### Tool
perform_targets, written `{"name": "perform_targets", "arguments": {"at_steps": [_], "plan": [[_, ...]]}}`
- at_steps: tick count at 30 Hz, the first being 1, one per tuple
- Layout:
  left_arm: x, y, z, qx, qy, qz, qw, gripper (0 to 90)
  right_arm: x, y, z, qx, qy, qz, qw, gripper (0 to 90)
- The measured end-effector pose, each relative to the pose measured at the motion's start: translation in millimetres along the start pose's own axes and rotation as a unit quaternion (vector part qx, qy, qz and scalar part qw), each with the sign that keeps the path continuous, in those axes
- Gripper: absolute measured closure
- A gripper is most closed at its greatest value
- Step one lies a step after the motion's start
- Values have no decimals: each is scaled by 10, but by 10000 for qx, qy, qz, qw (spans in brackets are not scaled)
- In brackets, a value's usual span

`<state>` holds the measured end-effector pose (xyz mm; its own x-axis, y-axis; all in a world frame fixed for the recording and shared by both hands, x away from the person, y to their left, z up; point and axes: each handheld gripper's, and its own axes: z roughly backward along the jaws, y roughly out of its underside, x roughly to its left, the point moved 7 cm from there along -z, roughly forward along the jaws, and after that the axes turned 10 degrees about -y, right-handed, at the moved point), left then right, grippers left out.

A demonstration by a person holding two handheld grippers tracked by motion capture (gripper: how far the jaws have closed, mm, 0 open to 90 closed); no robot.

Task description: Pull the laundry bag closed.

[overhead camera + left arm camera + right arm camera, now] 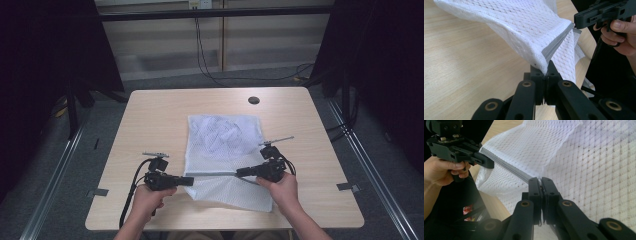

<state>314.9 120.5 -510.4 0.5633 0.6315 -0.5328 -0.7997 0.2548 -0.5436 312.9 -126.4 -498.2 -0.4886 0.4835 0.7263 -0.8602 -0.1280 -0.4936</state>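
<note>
A white mesh laundry bag (223, 145) lies on the middle of the wooden table (150, 115), with a grey zipper band (215, 174) stretched taut near its front end. My left gripper (191, 180) is shut on the left end of that band; its jaws pinch the bag's corner (543, 65). My right gripper (239, 172) is shut on the band's right end, jaws closed over the grey strip (534, 179). The two grippers face each other and hold the band lifted slightly off the table. The mesh bag (584, 162) spreads out behind the right jaws.
A round black grommet (253, 100) sits in the table's far right area. Dark curtains flank both sides, and cables trail on the floor beyond the far edge. Bare tabletop lies left and right of the bag.
</note>
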Motion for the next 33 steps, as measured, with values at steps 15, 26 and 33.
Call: {"name": "perform_targets", "arguments": {"at_steps": [15,26,33], "plan": [[9,0,19,-5,-40,7,10000,885,-50,32,113,-51,50,-12,10000,870],[17,-4,37,-36,-49,31,10000,885,-109,57,238,-146,140,-30,9998,870],[34,3,48,-44,-68,62,9999,885,-173,86,334,-184,211,-85,9996,870]]}}
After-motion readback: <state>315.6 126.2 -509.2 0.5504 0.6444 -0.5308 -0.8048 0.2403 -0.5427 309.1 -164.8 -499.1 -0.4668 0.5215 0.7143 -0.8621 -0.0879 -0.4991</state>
